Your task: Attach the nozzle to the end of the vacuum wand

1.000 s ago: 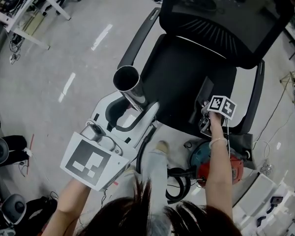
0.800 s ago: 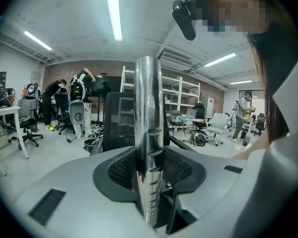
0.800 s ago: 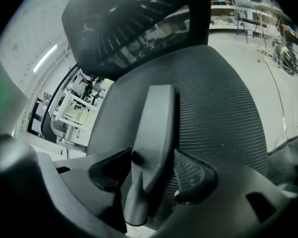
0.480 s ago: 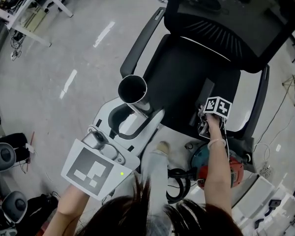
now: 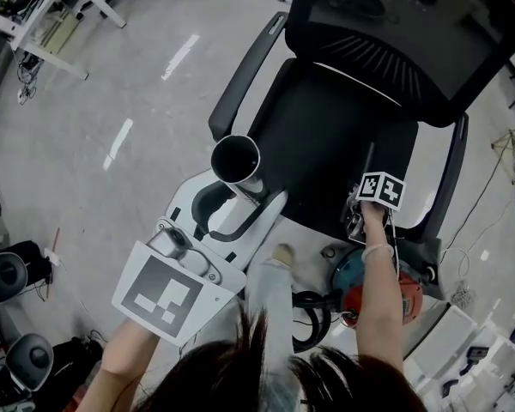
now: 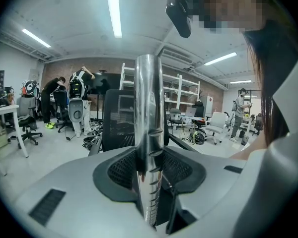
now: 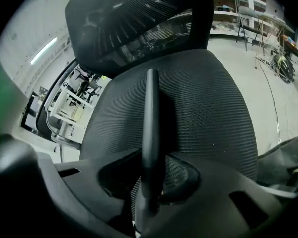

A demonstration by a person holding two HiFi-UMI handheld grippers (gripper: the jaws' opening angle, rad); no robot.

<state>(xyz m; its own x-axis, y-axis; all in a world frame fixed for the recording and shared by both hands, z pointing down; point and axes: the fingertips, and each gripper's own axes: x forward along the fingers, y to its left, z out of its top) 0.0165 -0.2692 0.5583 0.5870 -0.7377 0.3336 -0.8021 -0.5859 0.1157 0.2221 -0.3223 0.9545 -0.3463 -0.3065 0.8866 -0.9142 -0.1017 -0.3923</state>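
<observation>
**While the wand waits, the nozzle lies off to its right**

Since the two parts are well apart, the coming move turns on the gap between them and on lining up their axes. The left gripper (image 5: 245, 189) is clamped on the chrome wand (image 5: 235, 163), which rises out of its jaws with its open mouth tilted up, just off the left edge of the chair seat (image 5: 313, 136). The right gripper (image 7: 151, 175) has just been closing, and its jaws now sit narrow on the black nozzle (image 7: 150, 118). The nozzle's long axis runs straight out from the jaws across the seat toward the chair back. In the head view the nozzle lies to the right of the wand mouth. The right hand will probably have to lift it, carry it left and swing it into line with the bore.
</observation>
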